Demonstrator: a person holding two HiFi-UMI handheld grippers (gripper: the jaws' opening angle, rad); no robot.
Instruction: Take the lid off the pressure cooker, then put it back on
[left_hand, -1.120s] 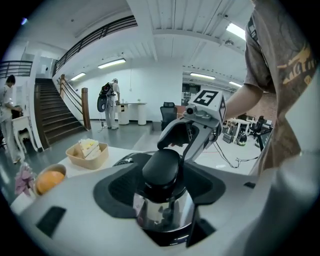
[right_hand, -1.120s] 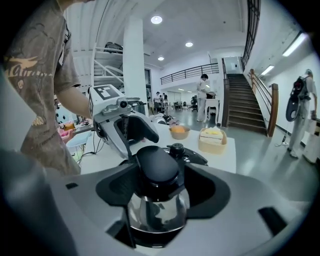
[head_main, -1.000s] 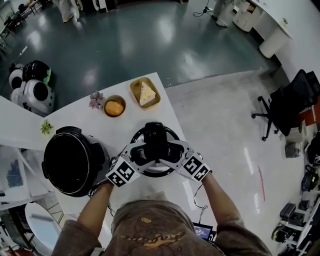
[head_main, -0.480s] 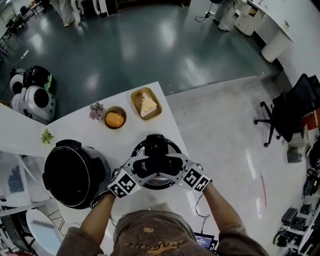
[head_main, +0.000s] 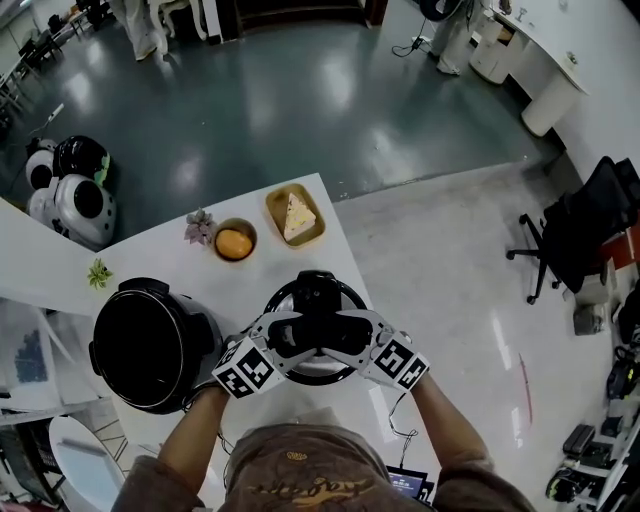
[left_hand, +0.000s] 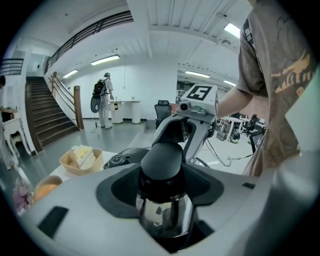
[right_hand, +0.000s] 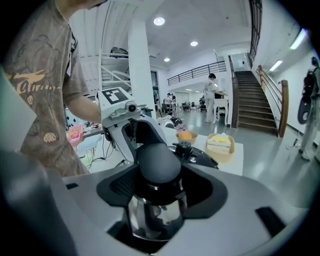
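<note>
The steel pressure cooker lid (head_main: 343, 298) with its black knob (left_hand: 167, 160) is held over the white table (head_main: 262, 275), just right of the open black cooker pot (head_main: 205, 335). My left gripper (head_main: 290, 336) and right gripper (head_main: 346, 336) meet over the lid from opposite sides. Both are shut on the knob (right_hand: 158, 162), dark pads pressed against it. In the left gripper view the left gripper (left_hand: 165, 186) shows the knob wedged between its jaws. The right gripper (right_hand: 157, 192) shows the same from the other side. The lid's underside is hidden.
Beyond the lid stand a bowl with an orange (head_main: 234, 243), a tan tray with a cake slice (head_main: 293, 215) and a small plant (head_main: 198, 226). The table's right edge (head_main: 355, 270) runs close by the lid. A person stands far off (left_hand: 103, 100).
Both grippers have kept their hold on the knob, and the lid looks lifted a little. The pot and the dishes have stayed in place on the table.
</note>
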